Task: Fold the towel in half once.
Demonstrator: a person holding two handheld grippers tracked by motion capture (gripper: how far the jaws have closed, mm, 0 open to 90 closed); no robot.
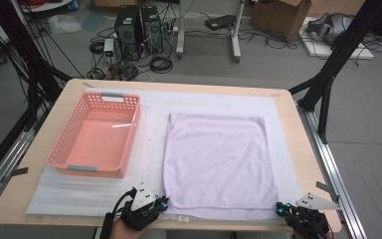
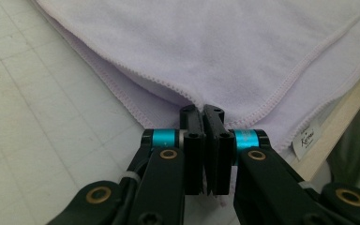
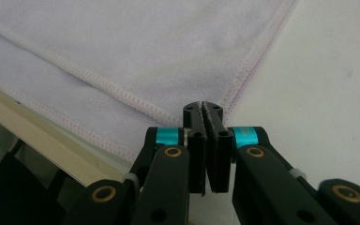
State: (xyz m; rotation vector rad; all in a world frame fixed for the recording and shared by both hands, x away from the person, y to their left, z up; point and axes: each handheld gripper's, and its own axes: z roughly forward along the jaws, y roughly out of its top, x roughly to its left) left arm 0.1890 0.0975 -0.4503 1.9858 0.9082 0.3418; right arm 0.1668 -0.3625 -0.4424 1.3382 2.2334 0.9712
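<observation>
At the left of the worktop (image 1: 288,119) stands a pink plastic basket (image 1: 95,134) with grey handles, on a white mat (image 1: 149,149) that covers most of the wooden surface. To the right of the basket, and apart from it, a pale lilac towel (image 1: 216,159) lies flat on the mat, folded so that two layers show at its near edge. The left tongs (image 1: 163,201) are at the near left corner of the towel; in the left gripper view the left tongs (image 2: 206,112) have their jaws pressed together on the hem of the upper layer, so they pinch this corner of the towel (image 2: 206,51). A small white label (image 2: 308,137) is sewn at the towel edge just beside them, close to the wooden border of the worktop. At the near right corner are the right tongs (image 1: 279,208). In the right gripper view the right tongs (image 3: 204,108) are also pressed together, and they pinch the stitched corner of the towel (image 3: 136,47), with the white mat (image 3: 318,93) to one side.
</observation>
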